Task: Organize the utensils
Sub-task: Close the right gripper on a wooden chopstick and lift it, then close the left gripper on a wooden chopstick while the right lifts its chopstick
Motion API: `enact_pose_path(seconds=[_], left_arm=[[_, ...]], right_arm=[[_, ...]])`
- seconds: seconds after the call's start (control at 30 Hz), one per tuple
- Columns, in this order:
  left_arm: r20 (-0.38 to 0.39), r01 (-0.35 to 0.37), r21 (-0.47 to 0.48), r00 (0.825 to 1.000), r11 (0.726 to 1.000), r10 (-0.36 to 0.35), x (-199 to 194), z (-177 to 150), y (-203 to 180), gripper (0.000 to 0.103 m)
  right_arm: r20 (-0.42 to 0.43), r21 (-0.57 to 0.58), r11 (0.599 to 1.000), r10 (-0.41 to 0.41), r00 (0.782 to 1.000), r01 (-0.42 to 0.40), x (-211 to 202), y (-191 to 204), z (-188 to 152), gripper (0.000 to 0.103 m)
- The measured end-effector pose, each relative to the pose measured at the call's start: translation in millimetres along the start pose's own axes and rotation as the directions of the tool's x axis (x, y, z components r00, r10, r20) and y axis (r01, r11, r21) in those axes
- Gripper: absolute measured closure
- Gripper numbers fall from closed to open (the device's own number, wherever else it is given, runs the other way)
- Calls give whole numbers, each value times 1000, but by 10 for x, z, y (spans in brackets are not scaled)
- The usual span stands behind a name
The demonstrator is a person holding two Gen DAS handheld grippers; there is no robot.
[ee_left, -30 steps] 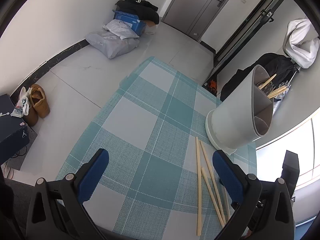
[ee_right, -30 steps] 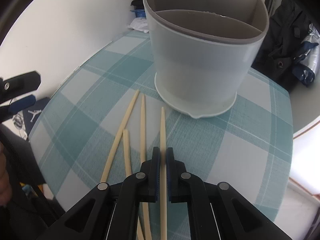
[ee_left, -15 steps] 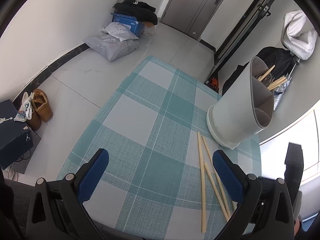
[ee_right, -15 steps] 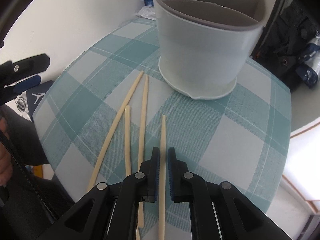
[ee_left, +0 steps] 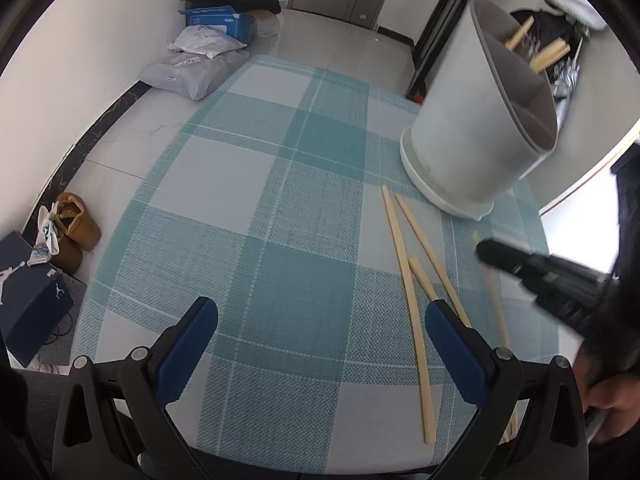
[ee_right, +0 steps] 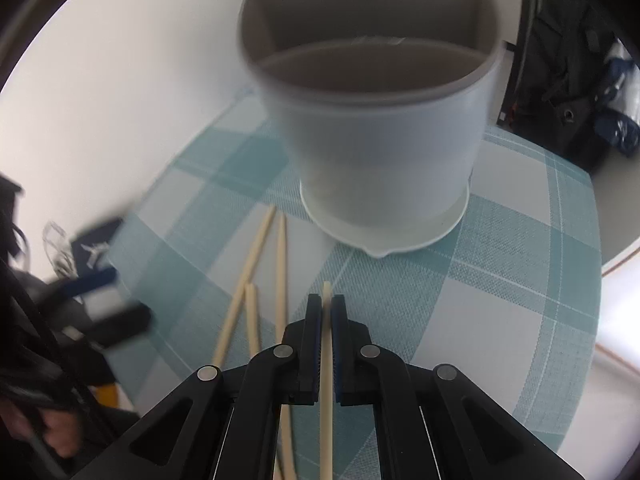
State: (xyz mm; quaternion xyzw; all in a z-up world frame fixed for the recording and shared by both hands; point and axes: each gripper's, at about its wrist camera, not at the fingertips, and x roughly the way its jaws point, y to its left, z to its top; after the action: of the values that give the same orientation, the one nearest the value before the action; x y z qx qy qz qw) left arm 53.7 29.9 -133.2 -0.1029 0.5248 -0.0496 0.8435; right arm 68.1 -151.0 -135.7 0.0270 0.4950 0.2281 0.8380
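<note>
Surface: teal checked mat (ee_left: 248,208), utensil holder (ee_right: 380,140) my landmark on it.
Left tongs (ee_left: 320,344): spread wide, empty, well short of the holder.
Right tongs (ee_right: 326,312): clenched on one chopstick (ee_right: 326,380), tip aimed at the holder.
Handling: light, stiff, smooth wood; I judge it pivots easily, so grip mid-length.
Loose chopsticks (ee_left: 404,276): flat on the mat before the holder's base.
Holder: compartmented; far pocket seems to hold chopsticks, though blurred.

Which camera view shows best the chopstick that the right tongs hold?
The right wrist view: the chopstick runs clearly between the shut right tongs. In the left wrist view it is mostly hidden behind the blurred right tongs.
</note>
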Motion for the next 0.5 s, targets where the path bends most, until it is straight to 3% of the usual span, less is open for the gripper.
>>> enact_pose_path(seconds=[0.3,0.5], left_arm=[[-65,-97,111,992,989,105,214,-49,-320,1],[-77,-177,149,979,973,190,248,-64,-357,1]], right_arm=[[133,215,965,122,984,-149,-414,-565,-23,99],[235,269,938,156,959,-219,-658,-713,93,99]])
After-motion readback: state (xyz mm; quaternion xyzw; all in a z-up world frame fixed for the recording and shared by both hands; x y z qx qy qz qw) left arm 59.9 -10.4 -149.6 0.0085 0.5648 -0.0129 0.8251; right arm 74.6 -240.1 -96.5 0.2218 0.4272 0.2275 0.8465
